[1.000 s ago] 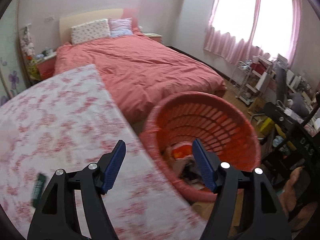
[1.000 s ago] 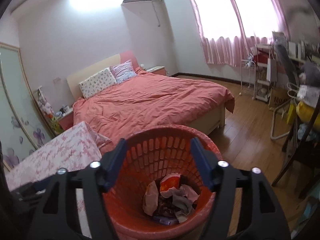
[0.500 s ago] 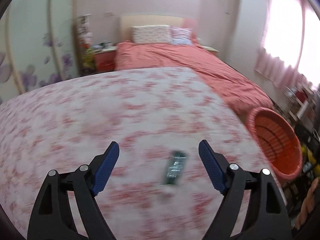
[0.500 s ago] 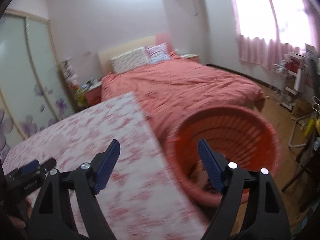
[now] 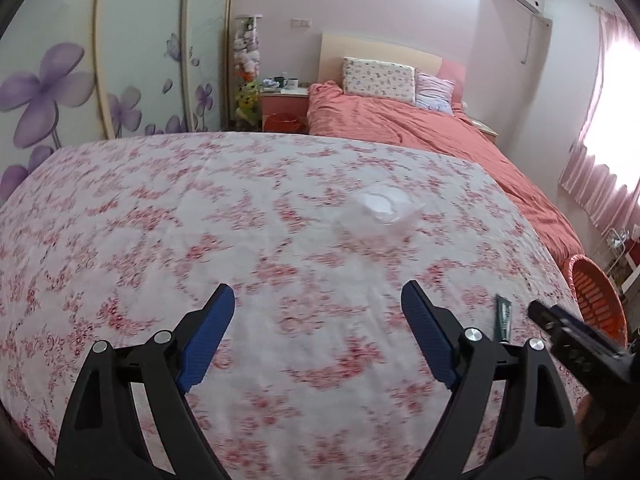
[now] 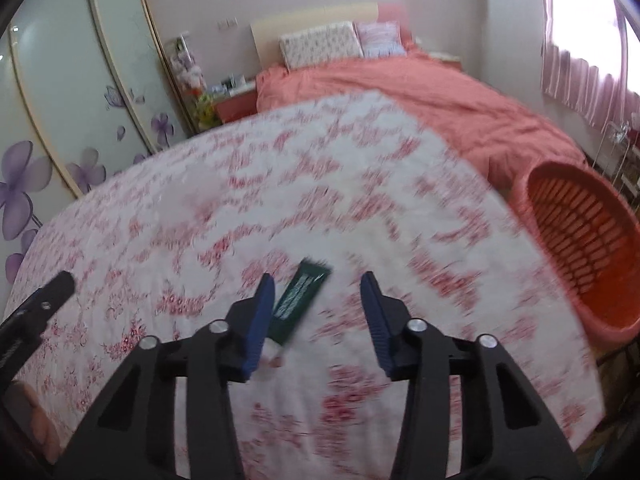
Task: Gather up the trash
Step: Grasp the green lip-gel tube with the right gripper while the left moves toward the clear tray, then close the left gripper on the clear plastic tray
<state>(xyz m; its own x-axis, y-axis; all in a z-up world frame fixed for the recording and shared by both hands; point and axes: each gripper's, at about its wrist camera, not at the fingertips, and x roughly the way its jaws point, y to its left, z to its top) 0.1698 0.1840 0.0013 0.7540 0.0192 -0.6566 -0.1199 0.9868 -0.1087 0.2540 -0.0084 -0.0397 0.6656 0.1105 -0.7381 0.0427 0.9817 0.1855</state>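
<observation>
Grippers are both hovering over the floral tablecloth (image 5: 200,208). Left gripper (image 5: 318,312) is standing wide, its jaws having just been opening, nothing between them. Right gripper (image 6: 318,300) is narrowing, jaws having just been closing, with the green wrapper (image 6: 302,296) lying between them, untouched. Clear plastic cup (image 5: 384,206) is lying farther off; orange basket (image 6: 580,248) is standing at the right.
</observation>
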